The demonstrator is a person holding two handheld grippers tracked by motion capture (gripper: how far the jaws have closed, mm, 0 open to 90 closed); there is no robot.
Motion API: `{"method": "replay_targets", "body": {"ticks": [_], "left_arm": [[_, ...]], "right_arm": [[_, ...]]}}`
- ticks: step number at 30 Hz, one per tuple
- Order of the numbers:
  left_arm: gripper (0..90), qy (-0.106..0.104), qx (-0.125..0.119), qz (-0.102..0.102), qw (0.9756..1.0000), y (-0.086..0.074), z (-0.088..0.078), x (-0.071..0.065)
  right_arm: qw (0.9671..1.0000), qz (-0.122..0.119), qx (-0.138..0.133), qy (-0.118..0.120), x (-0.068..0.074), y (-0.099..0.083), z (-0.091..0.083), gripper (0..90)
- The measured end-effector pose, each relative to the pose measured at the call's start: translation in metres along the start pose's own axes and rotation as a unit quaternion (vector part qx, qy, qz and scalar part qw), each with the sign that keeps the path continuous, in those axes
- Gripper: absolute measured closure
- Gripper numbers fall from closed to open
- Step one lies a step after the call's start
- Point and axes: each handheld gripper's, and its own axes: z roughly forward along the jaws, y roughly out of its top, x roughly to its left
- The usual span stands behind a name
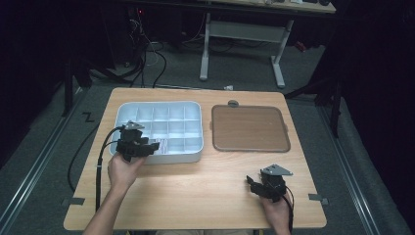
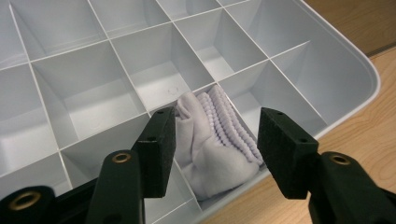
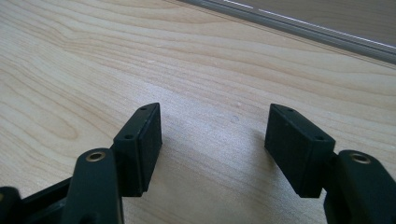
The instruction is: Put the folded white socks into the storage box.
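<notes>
Now L gripper [image 2: 215,144] jaws apart over sock [image 2: 212,144] in tray [image 2: 345,70]; R gripper [image 3: 212,144] apart.

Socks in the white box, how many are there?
1. A pale sock lies in a compartment at the organizer box's near edge, under the open left gripper. Others may be hidden.

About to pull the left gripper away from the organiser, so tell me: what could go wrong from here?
1. The pale sock bulges above its compartment in the divided tray, so the left gripper, open around it, might snag it while lifting.
2. The sock leans on a divider by the tray's near rim and could unfold or spill over.
3. The right gripper hangs open over bare table, unable to steady the tray.
</notes>
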Motion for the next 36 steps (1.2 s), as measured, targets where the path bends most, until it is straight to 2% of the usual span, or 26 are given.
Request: {"method": "replay_targets", "body": {"ticks": [20,36], "left_arm": [[46.6,-0.023,-0.027,-0.005,0.9994,-0.002,-0.038,0.001],[45.3,-0.035,-0.035,-0.020,0.9986,-0.006,-0.053,0.004]], "right_arm": [[1.0000,0.000,0.000,0.000,0.000,0.000,0.000,36.7],[1.0000,0.000,0.000,0.000,0.000,0.000,0.000,36.8]]}}
